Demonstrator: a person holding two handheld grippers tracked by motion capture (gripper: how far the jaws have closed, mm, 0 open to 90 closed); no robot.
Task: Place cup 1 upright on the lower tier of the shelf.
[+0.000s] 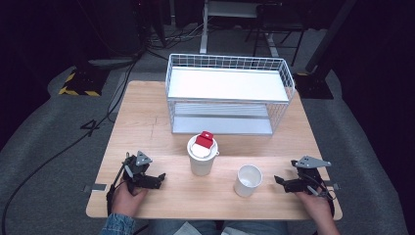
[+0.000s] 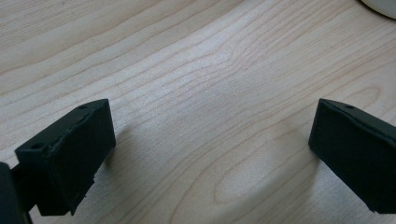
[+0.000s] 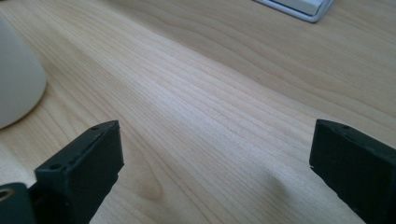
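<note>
A smooth wooden table [image 1: 147,117] with wavy grain lines holds a white wire basket [image 1: 230,93] at the far side. Near the middle stands a round white cup with a lid [image 1: 202,156] and a red block on top [image 1: 204,140]. Just right of it sits an open white cup [image 1: 248,180]. The left gripper [image 1: 157,180] and the right gripper [image 1: 280,181] rest near the front edge, jaws wide apart, holding nothing.
</note>
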